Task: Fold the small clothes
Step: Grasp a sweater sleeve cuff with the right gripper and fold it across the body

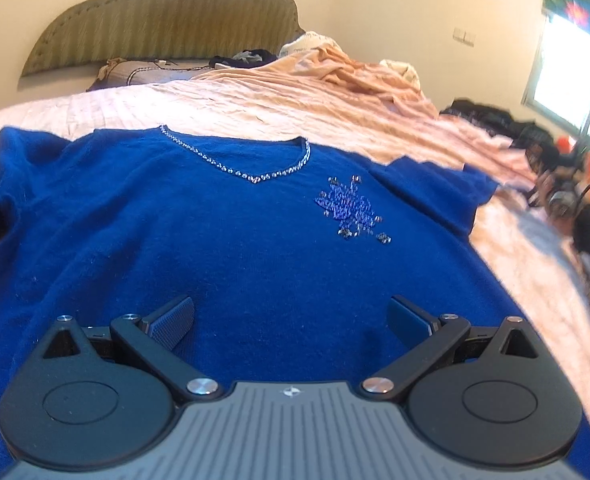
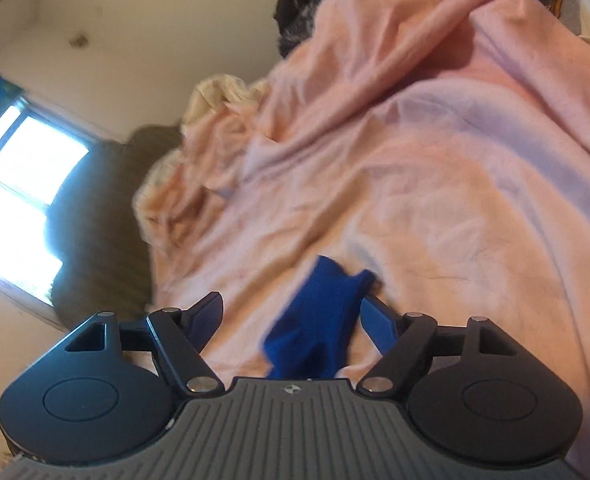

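The left gripper point(image 1: 291, 320) hangs open over the blue top point(image 1: 223, 232), neck pointing away; the right gripper point(image 2: 291, 320), also open, has a blue bit by one finger.

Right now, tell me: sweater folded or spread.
Spread: the sweater lies flat, front up, neckline and both sleeves showing.

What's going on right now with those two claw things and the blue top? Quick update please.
Left gripper open, above blue sweater spread flat on pink bedspread. Right gripper open, blue fabric between its fingers. Nothing lying on the sweater.
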`<state>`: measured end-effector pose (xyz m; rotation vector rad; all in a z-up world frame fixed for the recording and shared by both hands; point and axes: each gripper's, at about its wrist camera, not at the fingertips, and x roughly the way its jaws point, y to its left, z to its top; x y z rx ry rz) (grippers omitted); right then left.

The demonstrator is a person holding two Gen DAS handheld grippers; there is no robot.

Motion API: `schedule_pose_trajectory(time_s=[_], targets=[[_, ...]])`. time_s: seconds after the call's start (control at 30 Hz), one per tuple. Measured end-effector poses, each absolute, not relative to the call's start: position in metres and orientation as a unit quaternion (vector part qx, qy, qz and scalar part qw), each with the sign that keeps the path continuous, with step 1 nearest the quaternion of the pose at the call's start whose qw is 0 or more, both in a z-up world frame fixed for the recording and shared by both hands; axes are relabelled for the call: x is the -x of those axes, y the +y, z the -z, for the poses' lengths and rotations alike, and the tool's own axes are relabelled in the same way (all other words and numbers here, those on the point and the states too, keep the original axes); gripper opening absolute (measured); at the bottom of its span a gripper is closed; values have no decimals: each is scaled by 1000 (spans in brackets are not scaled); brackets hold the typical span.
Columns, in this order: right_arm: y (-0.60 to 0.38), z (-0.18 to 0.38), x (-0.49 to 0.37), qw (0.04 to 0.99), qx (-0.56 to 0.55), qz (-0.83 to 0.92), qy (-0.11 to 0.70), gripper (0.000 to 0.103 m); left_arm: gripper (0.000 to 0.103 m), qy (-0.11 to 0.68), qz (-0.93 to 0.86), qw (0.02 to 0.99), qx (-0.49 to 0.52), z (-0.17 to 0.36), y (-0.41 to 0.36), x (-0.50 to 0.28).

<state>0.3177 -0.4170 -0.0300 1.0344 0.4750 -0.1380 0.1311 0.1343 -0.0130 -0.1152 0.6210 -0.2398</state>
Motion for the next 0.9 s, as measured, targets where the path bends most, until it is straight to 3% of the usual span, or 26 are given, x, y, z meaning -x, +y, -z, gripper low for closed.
schedule_pose_trajectory(time_s=[0.13, 0.2, 0.27, 0.3, 0.37, 0.4, 0.67, 0.9], targets=[[-413, 40, -322, 853, -475, 71, 205, 71, 103, 297, 125, 943, 85, 13, 141, -131], [-411, 40, -323, 862, -457, 76, 207, 57, 103, 295, 125, 943, 89, 14, 142, -131], [-410, 40, -326, 869, -440, 84, 212, 38, 103, 293, 126, 943, 93, 14, 143, -131], [-413, 39, -321, 869, -438, 83, 212, 34, 103, 293, 127, 943, 96, 14, 144, -132], [-415, 41, -321, 867, -442, 84, 216, 12, 103, 291, 129, 943, 102, 14, 146, -131], [-415, 41, -321, 867, -442, 84, 217, 9, 103, 290, 130, 942, 106, 15, 147, -131], [-375, -34, -281, 910, -376, 57, 166, 9, 103, 282, 138, 939, 141, 16, 157, -132], [-227, -126, -208, 941, -276, -135, 140, 9, 103, 278, 143, 936, 162, 17, 162, -131]])
